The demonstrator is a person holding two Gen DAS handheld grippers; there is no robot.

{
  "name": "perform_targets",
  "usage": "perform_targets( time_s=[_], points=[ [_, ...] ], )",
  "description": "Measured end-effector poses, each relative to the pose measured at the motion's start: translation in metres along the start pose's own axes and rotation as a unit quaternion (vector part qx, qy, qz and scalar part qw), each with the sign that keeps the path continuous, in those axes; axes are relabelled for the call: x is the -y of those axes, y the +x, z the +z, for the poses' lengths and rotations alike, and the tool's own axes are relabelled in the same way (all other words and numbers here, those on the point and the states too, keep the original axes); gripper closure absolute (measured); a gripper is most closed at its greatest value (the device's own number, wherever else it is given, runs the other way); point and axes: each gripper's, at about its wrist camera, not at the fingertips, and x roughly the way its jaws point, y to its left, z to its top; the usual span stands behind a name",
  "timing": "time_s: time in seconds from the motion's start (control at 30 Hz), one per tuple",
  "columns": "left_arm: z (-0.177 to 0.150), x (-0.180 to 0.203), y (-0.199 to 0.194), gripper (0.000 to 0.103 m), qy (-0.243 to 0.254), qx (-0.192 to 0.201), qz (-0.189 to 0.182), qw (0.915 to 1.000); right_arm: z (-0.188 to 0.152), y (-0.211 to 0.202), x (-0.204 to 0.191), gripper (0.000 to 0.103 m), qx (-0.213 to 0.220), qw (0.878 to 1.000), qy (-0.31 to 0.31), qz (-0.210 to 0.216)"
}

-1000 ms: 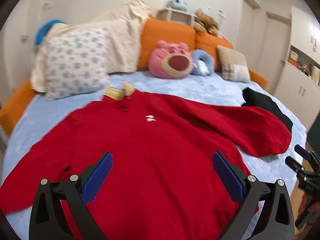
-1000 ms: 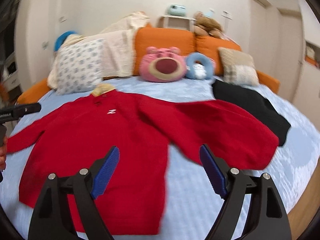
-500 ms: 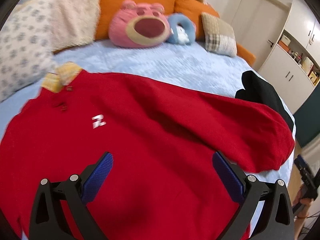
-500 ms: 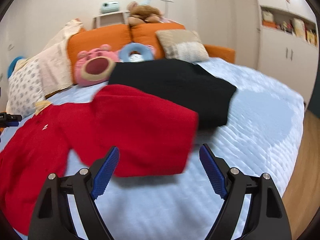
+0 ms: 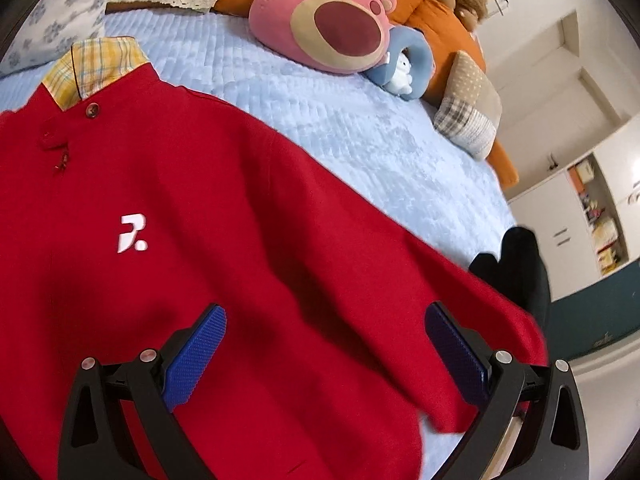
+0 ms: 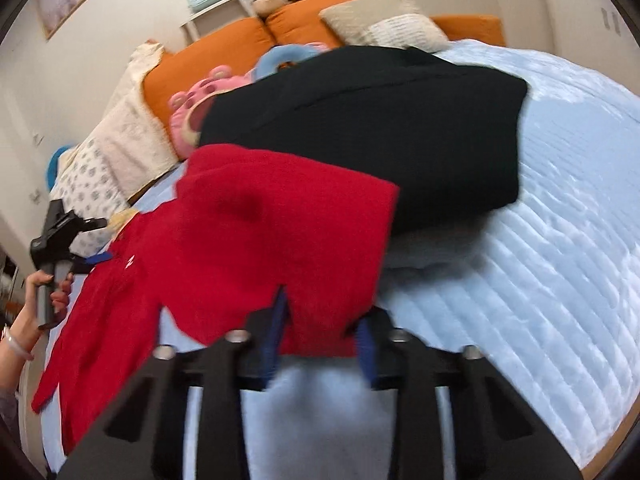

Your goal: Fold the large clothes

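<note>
A red sweater [image 5: 208, 216] with a yellow plaid collar and a white logo lies flat on the light blue bed [image 5: 360, 128]. My left gripper [image 5: 324, 344] is open and hovers just above the sweater's right chest. In the right wrist view the right gripper [image 6: 320, 336] has narrowed around the cuff end of the red sleeve [image 6: 288, 240], with cloth between its blue pads; the frame is blurred. The left gripper also shows in the right wrist view [image 6: 60, 236], held in a hand.
A black garment [image 6: 380, 128] lies on the bed right of the sleeve, also in the left wrist view [image 5: 516, 268]. A pink plush [image 5: 332, 20], pillows and orange cushions [image 6: 208, 56] line the headboard. White cabinets [image 5: 592, 216] stand to the right.
Both grippers moved in close to the sweater. The right gripper went to the sleeve's cuff and its jaws closed in around it. The left gripper stays open.
</note>
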Motion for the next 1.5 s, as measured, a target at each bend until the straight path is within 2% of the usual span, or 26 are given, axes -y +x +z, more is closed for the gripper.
perform_targets(
  time_s=[0.07,0.17,0.23,0.33,0.4,0.43,0.47,0.53,0.63,0.73,0.83,0.9,0.97,1.03,1.1,1.13,1.2,1.27,1.33,1.4,1.43,1.5],
  points=[
    [-0.003,-0.002,-0.004,0.002,0.022,0.002,0.011,0.9997,0.007,-0.011,-0.013,0.094,0.012,1.000,-0.014,0.013],
    [-0.001,-0.007,-0.010,0.002,0.035,0.010,0.017,0.9992,0.030,-0.034,-0.030,0.096,0.050,0.998,-0.031,0.020],
    [0.003,-0.013,-0.009,0.002,0.022,0.008,0.015,0.9996,0.057,-0.047,-0.039,0.096,0.075,0.996,-0.041,0.011],
    [0.013,-0.026,0.010,0.002,-0.030,-0.027,-0.018,0.9990,0.100,-0.058,-0.054,0.097,0.105,0.991,-0.073,-0.029],
    [0.018,-0.026,0.023,0.004,-0.039,-0.044,-0.016,0.9982,0.125,-0.064,-0.057,0.097,0.121,0.989,-0.078,-0.042],
    [0.021,-0.022,0.031,0.009,-0.035,-0.052,-0.020,0.9978,0.140,-0.067,-0.058,0.097,0.127,0.988,-0.079,-0.044],
    [0.021,-0.019,0.035,0.025,-0.033,-0.056,-0.029,0.9975,0.152,-0.070,-0.060,0.097,0.133,0.987,-0.080,-0.048],
    [0.021,-0.011,0.046,0.040,-0.038,-0.066,-0.065,0.9950,0.179,-0.077,-0.067,0.097,0.152,0.983,-0.091,-0.056],
    [0.018,-0.002,0.069,0.042,-0.053,-0.086,-0.083,0.9914,0.221,-0.090,-0.089,0.097,0.184,0.976,-0.103,-0.054],
    [0.017,-0.002,0.088,0.051,-0.089,-0.083,-0.116,0.9857,0.264,-0.101,-0.120,0.097,0.207,0.969,-0.120,-0.053],
    [0.018,-0.015,0.109,0.052,-0.154,-0.080,-0.135,0.9754,0.282,-0.110,-0.161,0.097,0.219,0.963,-0.156,-0.030],
    [0.023,-0.026,0.120,0.052,-0.187,-0.072,-0.144,0.9692,0.273,-0.115,-0.187,0.098,0.232,0.954,-0.188,-0.013],
    [0.030,-0.033,0.121,0.055,-0.199,-0.055,-0.154,0.9664,0.255,-0.120,-0.211,0.101,0.241,0.947,-0.214,0.011],
    [0.033,-0.039,0.128,0.055,-0.204,-0.062,-0.156,0.9645,0.236,-0.124,-0.230,0.101,0.242,0.940,-0.236,0.043],
    [0.033,-0.042,0.128,0.055,-0.206,-0.066,-0.159,0.9632,0.219,-0.126,-0.253,0.101,0.236,0.935,-0.254,0.076],
    [0.033,-0.043,0.128,0.055,-0.207,-0.065,-0.163,0.9624,0.208,-0.127,-0.266,0.101,0.225,0.933,-0.261,0.106],
    [0.031,-0.048,0.122,0.054,-0.220,-0.057,-0.181,0.9569,0.191,-0.133,-0.287,0.101,0.213,0.925,-0.276,0.150],
    [0.030,-0.057,0.110,0.048,-0.235,-0.046,-0.193,0.9516,0.168,-0.142,-0.307,0.101,0.200,0.912,-0.299,0.199],
    [0.029,-0.071,0.098,0.045,-0.249,-0.041,-0.200,0.9468,0.135,-0.152,-0.328,0.101,0.169,0.891,-0.321,0.271],
    [0.034,-0.082,0.085,0.042,-0.258,-0.037,-0.209,0.9426,0.106,-0.158,-0.343,0.101,0.137,0.874,-0.335,0.325],
    [0.034,-0.087,0.081,0.042,-0.259,-0.036,-0.211,0.9418,0.085,-0.156,-0.351,0.101,0.103,0.861,-0.344,0.360],
    [0.038,-0.101,0.063,0.042,-0.250,-0.029,-0.207,0.9453,0.051,-0.153,-0.362,0.101,0.072,0.847,-0.360,0.384]
  ],
)
